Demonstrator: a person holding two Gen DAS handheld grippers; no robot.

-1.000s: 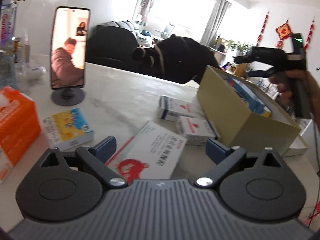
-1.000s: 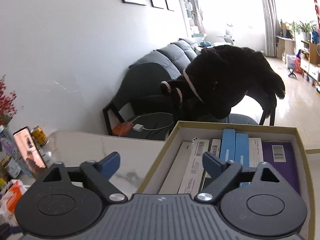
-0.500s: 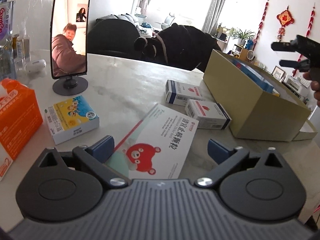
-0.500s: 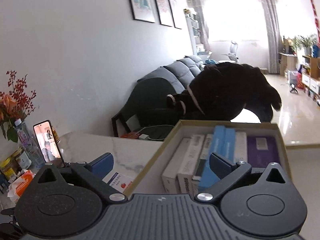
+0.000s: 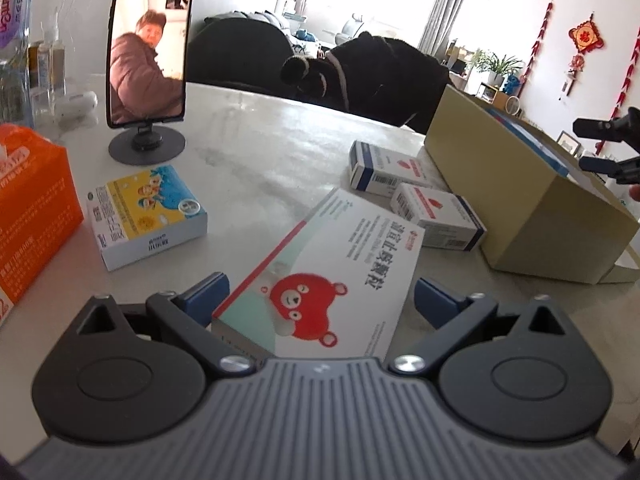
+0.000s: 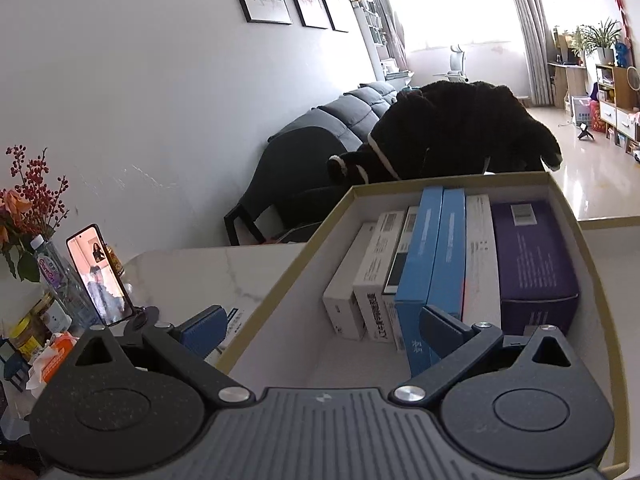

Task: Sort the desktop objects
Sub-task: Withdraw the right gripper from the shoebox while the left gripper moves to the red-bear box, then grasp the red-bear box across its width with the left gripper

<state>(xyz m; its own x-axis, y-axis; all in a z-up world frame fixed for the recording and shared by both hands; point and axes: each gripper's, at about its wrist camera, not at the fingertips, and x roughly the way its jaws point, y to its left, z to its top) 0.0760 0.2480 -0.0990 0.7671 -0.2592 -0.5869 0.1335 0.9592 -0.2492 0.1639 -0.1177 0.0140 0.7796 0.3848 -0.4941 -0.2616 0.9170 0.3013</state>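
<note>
My left gripper (image 5: 320, 294) is open, its blue pads on either side of the near end of a flat white box with a red bear (image 5: 332, 280) lying on the table. Two small white-and-blue boxes (image 5: 436, 216) (image 5: 386, 166) lie beyond it, and a yellow-and-blue box (image 5: 146, 210) to the left. The tan cardboard box (image 5: 520, 192) stands at the right. My right gripper (image 6: 320, 326) is open and empty above the near end of that box (image 6: 280, 292), which holds several upright cartons (image 6: 440, 256). The right gripper also shows at the far right of the left view (image 5: 600, 146).
A phone on a round stand (image 5: 148, 60) plays video at the back left. An orange tissue pack (image 5: 32, 208) sits at the left edge, with bottles and jars (image 5: 44, 60) behind it. A dark coat hangs over a chair (image 5: 372, 72) beyond the table.
My left gripper has moved forward and down so the bear box now lies between its pads. My right gripper has drawn back and up from the tan box.
</note>
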